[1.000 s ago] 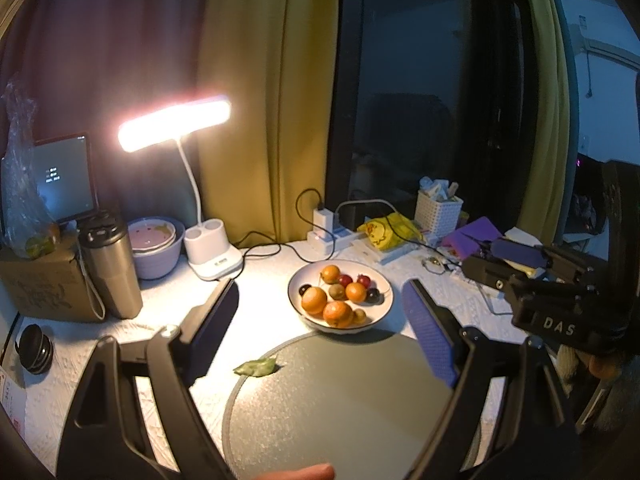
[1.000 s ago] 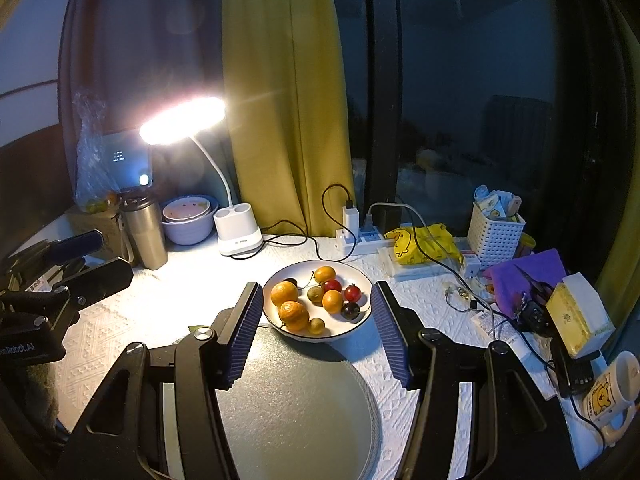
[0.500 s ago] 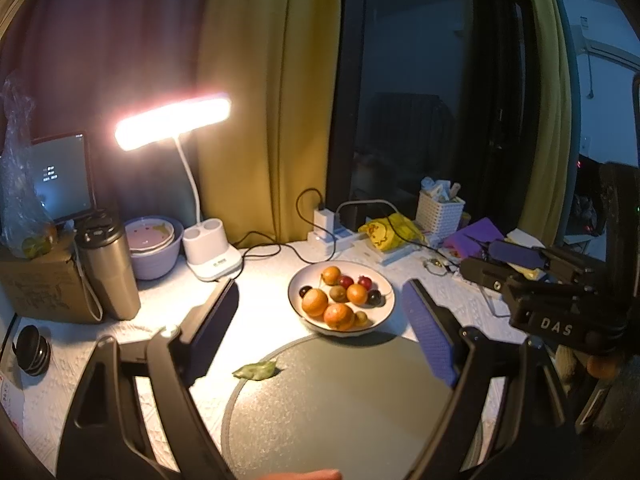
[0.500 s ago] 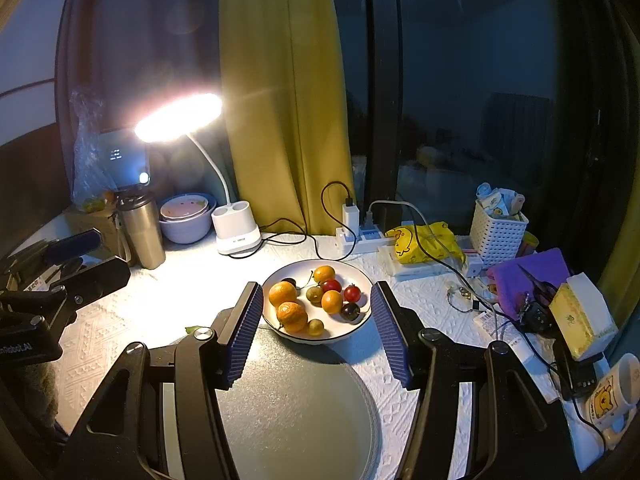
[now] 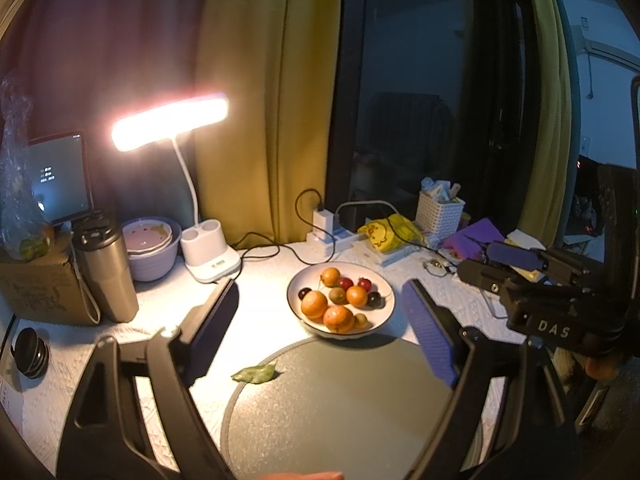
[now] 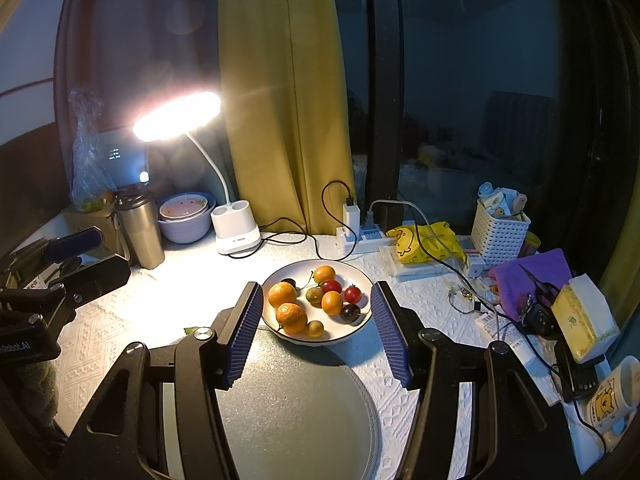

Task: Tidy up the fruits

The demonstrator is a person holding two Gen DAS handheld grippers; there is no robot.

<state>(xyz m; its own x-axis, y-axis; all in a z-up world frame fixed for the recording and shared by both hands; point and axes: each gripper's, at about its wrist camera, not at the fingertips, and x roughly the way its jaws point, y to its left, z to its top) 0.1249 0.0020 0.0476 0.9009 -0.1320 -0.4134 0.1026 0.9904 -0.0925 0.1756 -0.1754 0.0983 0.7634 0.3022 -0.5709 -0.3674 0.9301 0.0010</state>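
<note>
A white bowl (image 5: 382, 286) (image 6: 358, 278) on the table holds several oranges, red and dark tomatoes and small green-brown fruits. A large grey round plate (image 5: 340, 408) (image 6: 296, 412) lies in front of it, bare. My left gripper (image 5: 320, 320) is open and empty, above the plate's far edge, short of the bowl. My right gripper (image 6: 316, 316) is open and empty, its fingers framing the bowl from above and behind. Each gripper shows at the edge of the other's view.
A lit desk lamp (image 5: 208, 256), a steel tumbler (image 5: 106, 268) and stacked bowls (image 5: 150, 248) stand at the back left. A power strip with cables (image 6: 360, 236), a white basket (image 6: 500, 232), purple cloth and a mug (image 6: 612, 396) crowd the right. A green leaf (image 5: 256, 374) lies by the plate.
Both grippers have drawn back and risen slightly; the bowl looks a little farther off. Both stay open and empty.
</note>
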